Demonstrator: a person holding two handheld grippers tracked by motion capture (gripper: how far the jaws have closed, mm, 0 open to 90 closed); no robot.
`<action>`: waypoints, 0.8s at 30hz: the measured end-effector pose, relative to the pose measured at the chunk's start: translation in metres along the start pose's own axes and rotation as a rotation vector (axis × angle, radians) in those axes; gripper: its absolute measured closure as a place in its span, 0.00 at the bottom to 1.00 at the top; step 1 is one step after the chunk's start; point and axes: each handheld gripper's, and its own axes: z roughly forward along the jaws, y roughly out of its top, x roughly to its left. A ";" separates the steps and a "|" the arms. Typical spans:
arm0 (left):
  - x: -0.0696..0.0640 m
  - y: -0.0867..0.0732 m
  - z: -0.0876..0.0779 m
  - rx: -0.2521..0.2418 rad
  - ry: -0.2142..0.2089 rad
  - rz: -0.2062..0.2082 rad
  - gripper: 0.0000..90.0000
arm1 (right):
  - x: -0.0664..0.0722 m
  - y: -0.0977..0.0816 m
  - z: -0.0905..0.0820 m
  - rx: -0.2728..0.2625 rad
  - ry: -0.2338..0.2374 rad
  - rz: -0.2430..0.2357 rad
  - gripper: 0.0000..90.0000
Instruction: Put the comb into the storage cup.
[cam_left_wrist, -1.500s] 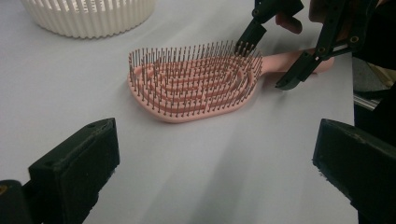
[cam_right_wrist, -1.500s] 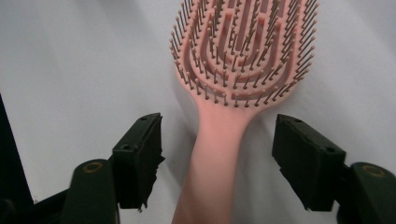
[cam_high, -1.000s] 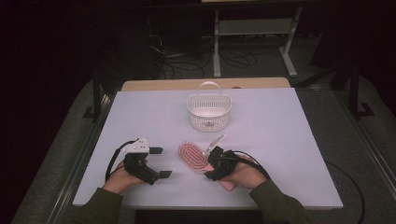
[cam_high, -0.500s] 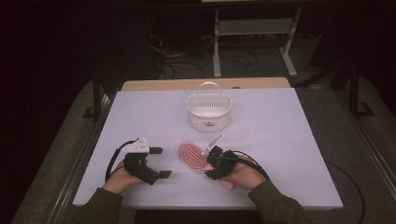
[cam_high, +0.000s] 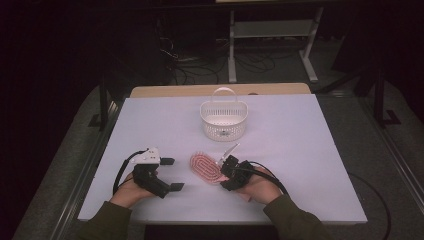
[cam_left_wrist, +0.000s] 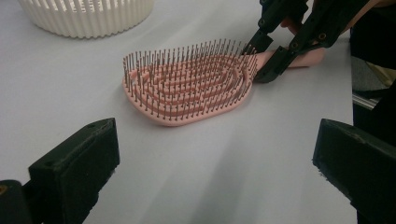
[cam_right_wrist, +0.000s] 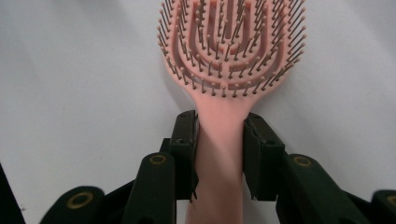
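Observation:
A pink hairbrush (cam_high: 204, 169) lies bristles-up on the white table, in front of the person. My right gripper (cam_high: 226, 172) is shut on its handle. In the right gripper view both black jaws press the handle's sides (cam_right_wrist: 219, 126), and the brush head (cam_right_wrist: 229, 42) points away. My left gripper (cam_high: 172, 174) rests to the brush's left with its jaws wide apart and nothing between them. From the left gripper view (cam_left_wrist: 215, 158), the brush (cam_left_wrist: 187, 86) lies just beyond the open jaws, with the right gripper (cam_left_wrist: 275, 46) clamped on its far end.
A white slatted basket (cam_high: 224, 120) with an upright handle stands behind the brush at the table's middle back; its wall (cam_left_wrist: 88, 18) shows at the top left of the left gripper view. The white tabletop (cam_high: 300, 140) stretches to both sides. Dark floor, cables and a stand lie beyond.

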 end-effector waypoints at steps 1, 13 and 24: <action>0.000 0.000 0.000 0.000 0.000 0.000 0.01 | 0.000 0.000 0.000 0.002 -0.005 0.001 0.75; 0.000 0.000 0.000 0.002 0.001 0.001 0.01 | 0.002 0.000 0.000 0.001 -0.023 0.004 0.76; 0.000 0.000 -0.001 -0.001 0.000 0.000 0.01 | 0.000 0.000 -0.001 -0.006 -0.016 -0.015 0.77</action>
